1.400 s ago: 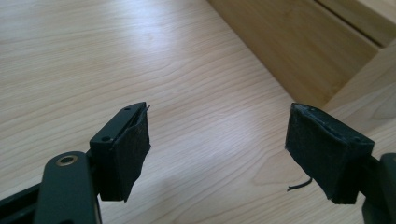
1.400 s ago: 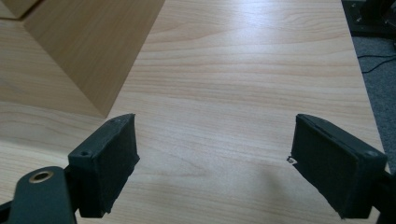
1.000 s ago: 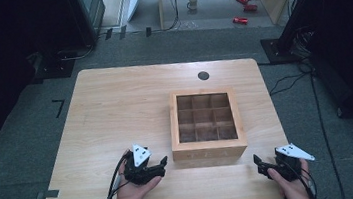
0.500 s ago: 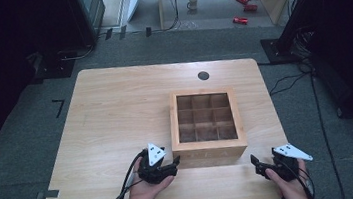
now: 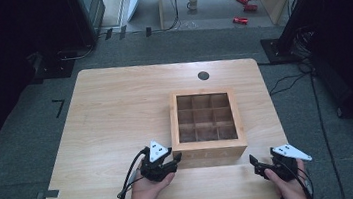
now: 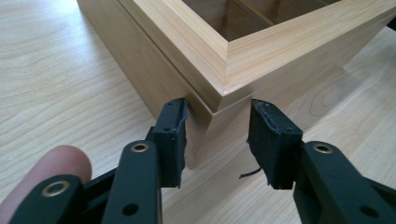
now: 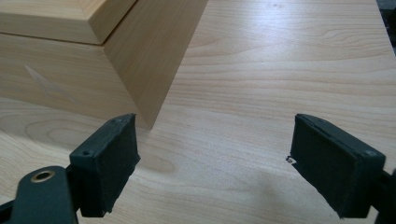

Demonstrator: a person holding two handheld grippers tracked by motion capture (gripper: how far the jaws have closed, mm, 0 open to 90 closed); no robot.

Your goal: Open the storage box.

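Since the earlier frame my left claw point(image 5: 175, 158) has slid right to the wooden box point(image 5: 209, 148), lower centre on the surface point(image 5: 116, 116), closing around its near corner, seemingly gripping. Right claw point(image 5: 253, 163) rests released, lower right. No writing readable.

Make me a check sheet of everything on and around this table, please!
Surface: pale wooden table, with a dark round hole near its far edge.
Job's things: wooden box with nine compartments, lying flat.
Clutter: nothing seen.
Grippers: left tongs have just been closing and grip the box's near-left corner; right tongs are open over the bare table by the near-right corner.
Cables: a black cable trails from the left tongs; floor cables lie to the right of the table.
Surroundings: grey floor, a mug and red cans beyond the table.
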